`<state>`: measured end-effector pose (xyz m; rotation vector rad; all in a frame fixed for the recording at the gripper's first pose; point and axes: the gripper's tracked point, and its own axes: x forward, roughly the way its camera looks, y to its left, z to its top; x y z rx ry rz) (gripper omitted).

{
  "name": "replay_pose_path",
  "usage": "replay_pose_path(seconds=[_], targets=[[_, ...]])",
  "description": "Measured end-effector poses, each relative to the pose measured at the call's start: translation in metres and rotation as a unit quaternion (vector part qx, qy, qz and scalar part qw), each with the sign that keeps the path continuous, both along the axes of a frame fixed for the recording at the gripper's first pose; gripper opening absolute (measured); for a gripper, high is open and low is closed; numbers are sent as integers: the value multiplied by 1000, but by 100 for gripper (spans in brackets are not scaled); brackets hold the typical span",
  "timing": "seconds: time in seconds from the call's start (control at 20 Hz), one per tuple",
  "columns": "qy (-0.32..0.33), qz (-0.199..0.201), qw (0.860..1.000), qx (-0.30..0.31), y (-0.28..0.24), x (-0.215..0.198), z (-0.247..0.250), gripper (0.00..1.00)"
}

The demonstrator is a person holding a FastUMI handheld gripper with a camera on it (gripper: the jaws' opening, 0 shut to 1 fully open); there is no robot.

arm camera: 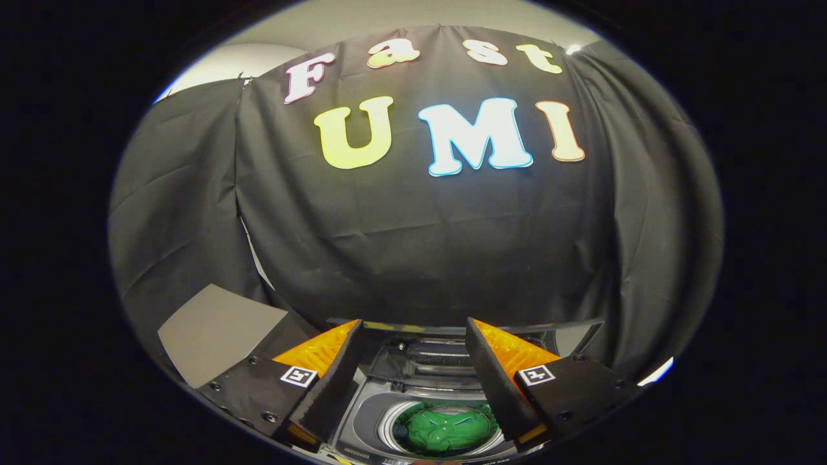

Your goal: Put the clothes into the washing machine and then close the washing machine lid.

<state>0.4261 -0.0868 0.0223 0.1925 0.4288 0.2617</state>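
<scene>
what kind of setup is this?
Likely a staged booth, not a real laundry room: black cloth wall behind a top-loading washing machine, green clothes in its drum. Open tool above it.

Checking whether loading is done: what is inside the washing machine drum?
A green garment lies in the drum of the washing machine, seen between the open gripper's fingers. The garment covers the drum's bottom, so anything beneath it is hidden. The lid stands open behind.

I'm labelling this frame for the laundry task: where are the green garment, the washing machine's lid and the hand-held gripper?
green garment (446, 427), gripper view, middle of the cloth in the drum.
washing machine lid (572, 336), gripper view, raised panel's right part.
hand-held gripper (413, 323), gripper view, open gap midway between fingertips.
</scene>
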Motion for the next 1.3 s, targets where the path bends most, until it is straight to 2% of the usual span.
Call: replay_pose_path(seconds=[0.55, 1.05, 1.3], targets=[[-7, -36, 999, -2, -12, 53, -11, 97], [57, -67, 996, -31, -22, 99, -63, 97], [74, -59, 994, -61, -17, 105, -83, 97]])
